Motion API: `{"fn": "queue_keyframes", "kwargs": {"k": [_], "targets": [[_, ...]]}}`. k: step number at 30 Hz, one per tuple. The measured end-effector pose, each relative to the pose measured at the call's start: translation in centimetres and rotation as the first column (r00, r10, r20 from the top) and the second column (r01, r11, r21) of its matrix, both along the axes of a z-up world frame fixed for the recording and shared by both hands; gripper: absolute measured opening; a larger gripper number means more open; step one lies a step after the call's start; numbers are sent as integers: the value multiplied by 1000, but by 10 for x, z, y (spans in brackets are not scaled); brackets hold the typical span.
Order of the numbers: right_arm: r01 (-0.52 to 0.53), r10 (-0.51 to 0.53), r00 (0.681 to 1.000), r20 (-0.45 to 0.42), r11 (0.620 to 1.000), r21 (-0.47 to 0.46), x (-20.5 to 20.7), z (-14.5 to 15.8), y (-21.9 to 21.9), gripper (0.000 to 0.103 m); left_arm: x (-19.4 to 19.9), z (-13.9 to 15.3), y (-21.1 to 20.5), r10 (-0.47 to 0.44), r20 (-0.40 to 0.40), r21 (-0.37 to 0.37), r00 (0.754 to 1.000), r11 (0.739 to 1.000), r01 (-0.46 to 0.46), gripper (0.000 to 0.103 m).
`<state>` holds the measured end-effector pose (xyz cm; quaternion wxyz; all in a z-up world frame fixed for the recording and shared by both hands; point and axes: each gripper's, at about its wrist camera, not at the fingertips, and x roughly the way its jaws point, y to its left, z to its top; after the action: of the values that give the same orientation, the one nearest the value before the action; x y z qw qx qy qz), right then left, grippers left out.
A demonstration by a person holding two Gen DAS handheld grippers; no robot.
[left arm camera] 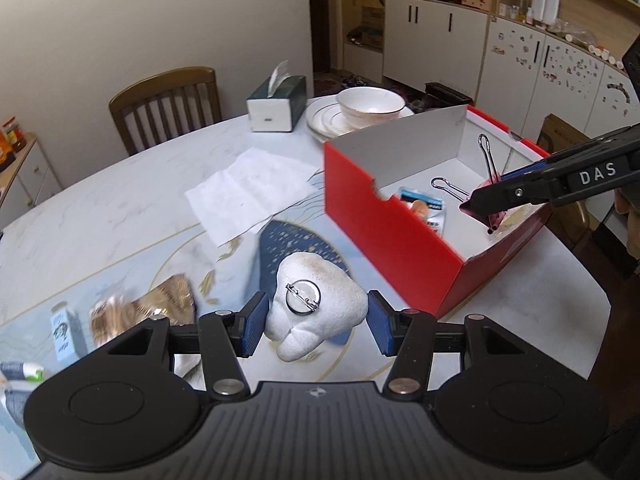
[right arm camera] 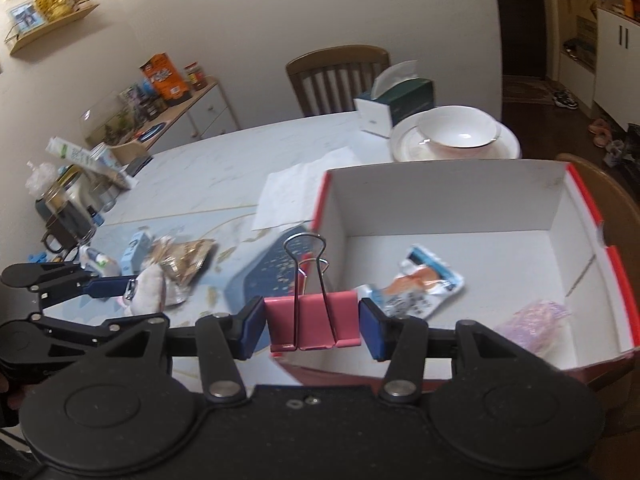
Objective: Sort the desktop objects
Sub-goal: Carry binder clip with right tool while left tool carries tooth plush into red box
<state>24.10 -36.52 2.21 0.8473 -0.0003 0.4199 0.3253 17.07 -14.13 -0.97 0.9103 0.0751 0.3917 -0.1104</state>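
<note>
Binder clip: pink, pinched across its body between right gripper pads, wire handles up, hovering at near edge of red box. Stiff steel, light, slick paint; hold by flat sides, not the wire loops, they swivel. Plush badge, white w/ a pin-back button, is squeezed between left gripper pads over the table, just short of the box. Soft, light, compresses; watch the pin. Already in box: snack packet, pinkish bag. Around: paper sheet, tissue box, bowl on plates, gold wrapper. Near box wall is the obstacle, prob needs clearance for the badge.
</note>
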Motion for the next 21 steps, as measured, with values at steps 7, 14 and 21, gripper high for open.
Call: {"fn": "queue_keyframes", "kwargs": {"k": [7,14,21], "targets": [[74,-74,997,18,997,-10,18,-1,-29,50,18,6,-28,-69,5,6,998,998,69,52],[128,-127,991,32,991,-42,37,-6,-54,50,41,11,-67,-167,17,23,986,986,167,52],[148,-146,989,23,984,-97,62,-19,-70,50,75,3,-109,-261,-10,53,965,964,261,52]]}}
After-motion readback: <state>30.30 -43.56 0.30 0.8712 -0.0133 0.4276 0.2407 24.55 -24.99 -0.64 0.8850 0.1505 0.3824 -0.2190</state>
